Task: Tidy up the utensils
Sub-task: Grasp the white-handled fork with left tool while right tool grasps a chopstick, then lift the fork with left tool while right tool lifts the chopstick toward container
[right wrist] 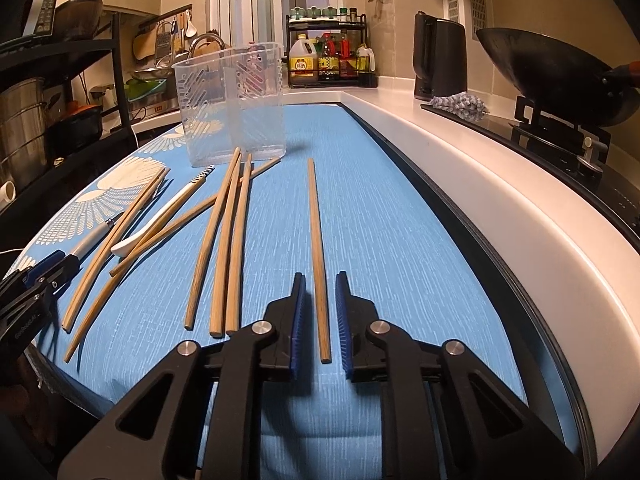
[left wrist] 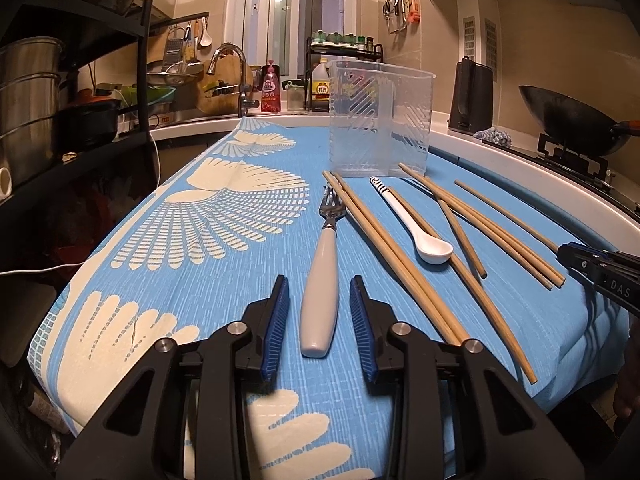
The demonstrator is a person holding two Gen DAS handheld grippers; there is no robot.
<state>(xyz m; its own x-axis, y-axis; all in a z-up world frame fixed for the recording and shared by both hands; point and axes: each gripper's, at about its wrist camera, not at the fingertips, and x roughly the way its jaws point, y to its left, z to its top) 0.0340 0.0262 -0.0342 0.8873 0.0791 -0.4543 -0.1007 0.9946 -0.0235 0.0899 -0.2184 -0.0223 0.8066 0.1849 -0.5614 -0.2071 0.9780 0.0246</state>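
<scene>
The bench [left wrist: 224, 280] is covered with a blue cloth that has a cream fan pattern on its left part. At the far end of the cloth stands a clear plastic utensil holder [left wrist: 380, 120], upright, with a divider inside; nothing is visible in it. In front of the holder the utensils lie flat on the cloth.

Several wooden chopsticks lie spread in the middle. A pair of chopsticks [left wrist: 384, 256] lies side by side, just right of the fork, and more of them cross each other near the spoon. One single chopstick [right wrist: 318, 256] lies apart from the others, on the right side.

A fork [left wrist: 322, 276] with a pale grey handle lies with its tines toward the holder. A white ceramic spoon [left wrist: 416, 228] with a striped handle end lies between the chopsticks, its bowl toward the near edge.

The left gripper [left wrist: 319, 300] has its jaws released and apart, one on each side of the fork handle; there is a gap on both sides and the pads do not press on it.

The right gripper [right wrist: 320, 312] has its jaws on both sides of the near end of the single chopstick. They stand narrow but a small gap shows on each side, so the chopstick is not grasped.
</scene>
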